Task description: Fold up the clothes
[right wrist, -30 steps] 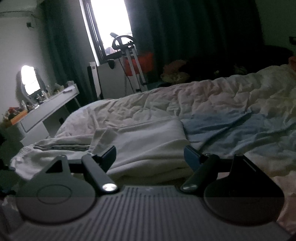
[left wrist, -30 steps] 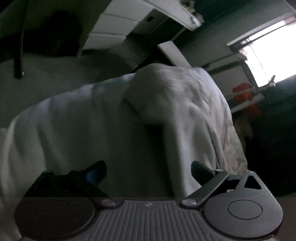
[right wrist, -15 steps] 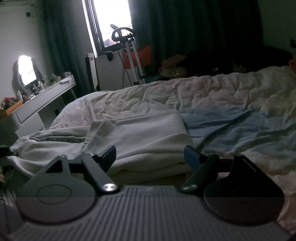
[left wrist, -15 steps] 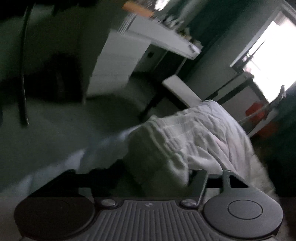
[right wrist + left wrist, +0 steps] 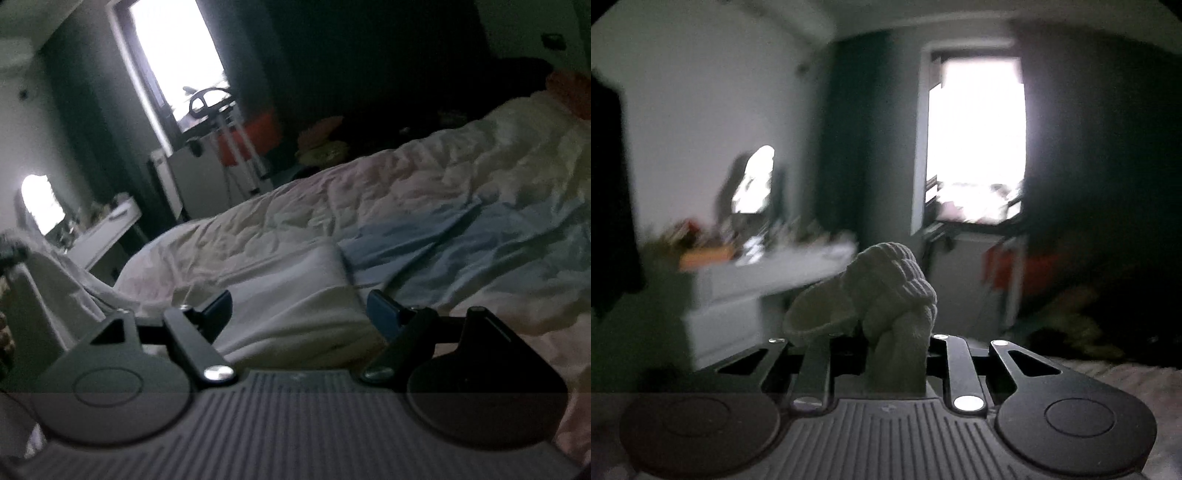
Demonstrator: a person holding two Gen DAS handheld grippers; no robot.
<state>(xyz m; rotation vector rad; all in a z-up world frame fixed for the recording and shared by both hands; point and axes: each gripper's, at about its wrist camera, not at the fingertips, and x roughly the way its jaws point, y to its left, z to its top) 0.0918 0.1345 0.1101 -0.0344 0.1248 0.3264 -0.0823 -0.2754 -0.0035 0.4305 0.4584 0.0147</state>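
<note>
In L wrist view, low centre: left claw [image 5: 882, 354] nearly closed, jaws closing, w/ a bunched wad of white knit garment [image 5: 897, 295] between them. Fabric stands up out of the gap, ribbed edge on top, a loose flap curling off to the left. Pads hidden by cloth; looks pinched. Behind, all blurred: dresser [image 5: 768, 280] w/ clutter and a mirror [image 5: 753, 181] at left, bright window [image 5: 975, 147] centre-right, dark curtain [image 5: 1108, 166] at right.

In R wrist view: far left, a stretch of the same white garment [image 5: 48, 280] rises off the bed edge toward the frame border, taut. Centre, right claw [image 5: 299, 310] wide apart, nothing between the fingers; folded white part of the garment [image 5: 291, 295] lies on the bed [image 5: 406, 192] just ahead of the tips, not touched as far as I can tell. Right of it a light blue cloth [image 5: 424, 240] flat on the rumpled quilt.

Vs earlier frames: 1 s ago L claw was wide open, facing the garment draped over the bed edge, view rolled over. Half a sec ago jaws partly in on the ribbed edge. Now fabric is lifted clear, view is level, facing the window. R claw same opening throughout; its view is tilted now, and the garment's left end, which lay flat on the bed, is pulled up.
</note>
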